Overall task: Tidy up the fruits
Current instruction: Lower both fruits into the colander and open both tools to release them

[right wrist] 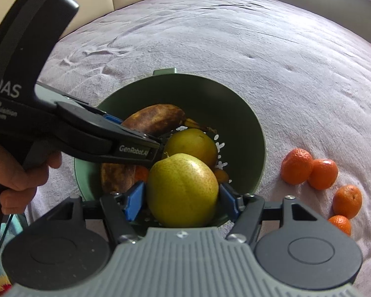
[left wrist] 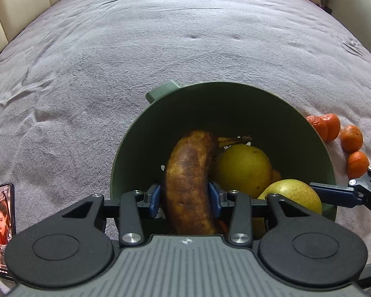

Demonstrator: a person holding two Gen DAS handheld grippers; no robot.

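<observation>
My left claw (left wrist: 185,198) pinched the browned banana (left wrist: 189,180), its long axis running straight ahead over the green bowl (left wrist: 259,104). My right claw (right wrist: 181,198) clamped the pear (right wrist: 183,190) above the bowl's near rim. Four tangerines (right wrist: 321,173) lay on the bed to the bowl's right, nearer my right hand.

Grey blanket (left wrist: 160,49) carries bowl (left wrist: 235,104), tangerines (left wrist: 351,138) (four), phone (left wrist: 2,230).
</observation>
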